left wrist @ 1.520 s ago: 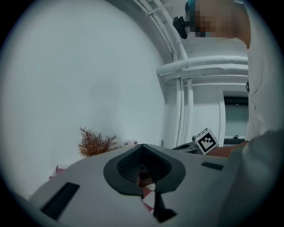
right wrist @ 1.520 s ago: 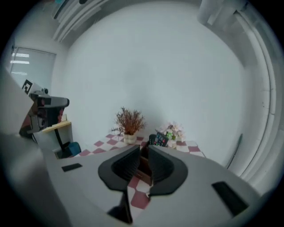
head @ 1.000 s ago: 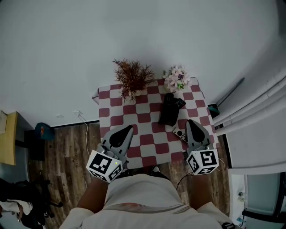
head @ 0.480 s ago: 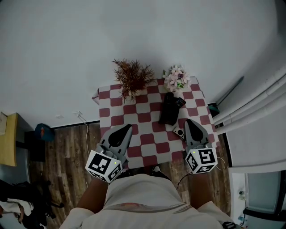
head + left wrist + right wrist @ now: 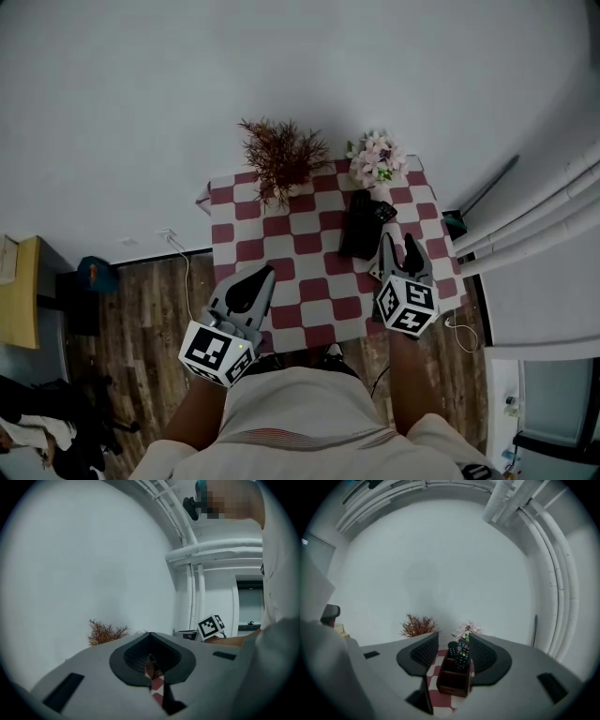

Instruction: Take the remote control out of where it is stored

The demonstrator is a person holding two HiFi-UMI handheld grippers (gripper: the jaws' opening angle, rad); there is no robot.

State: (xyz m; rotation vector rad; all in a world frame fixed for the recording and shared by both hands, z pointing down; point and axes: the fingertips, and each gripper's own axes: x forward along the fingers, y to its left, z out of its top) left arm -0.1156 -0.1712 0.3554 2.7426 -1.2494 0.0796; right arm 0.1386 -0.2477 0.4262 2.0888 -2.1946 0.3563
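Light is diffuse and flat. I find the white wall (image 5: pixel 281 66) evenly grey, darkening toward the head view's corners. Both my gripper views sit inside a black circular border; pipes (image 5: pixel 555 559) bow at upper right. Lower frames read soft, unfocused.

Head view: looking steeply down from high above the person onto the table (image 5: pixel 309 272), taking in wall and floor around it.
Left gripper view: sitting low at the table's near edge, facing across it to the wall; the plant (image 5: pixel 105 632) is showing far off.
Right gripper view: looking low across the table toward the wall, sitting near the holder (image 5: pixel 453 677).
Shared: all three are catching the plant and table; the head and right gripper views are both catching the holder and flowers (image 5: pixel 377 159).
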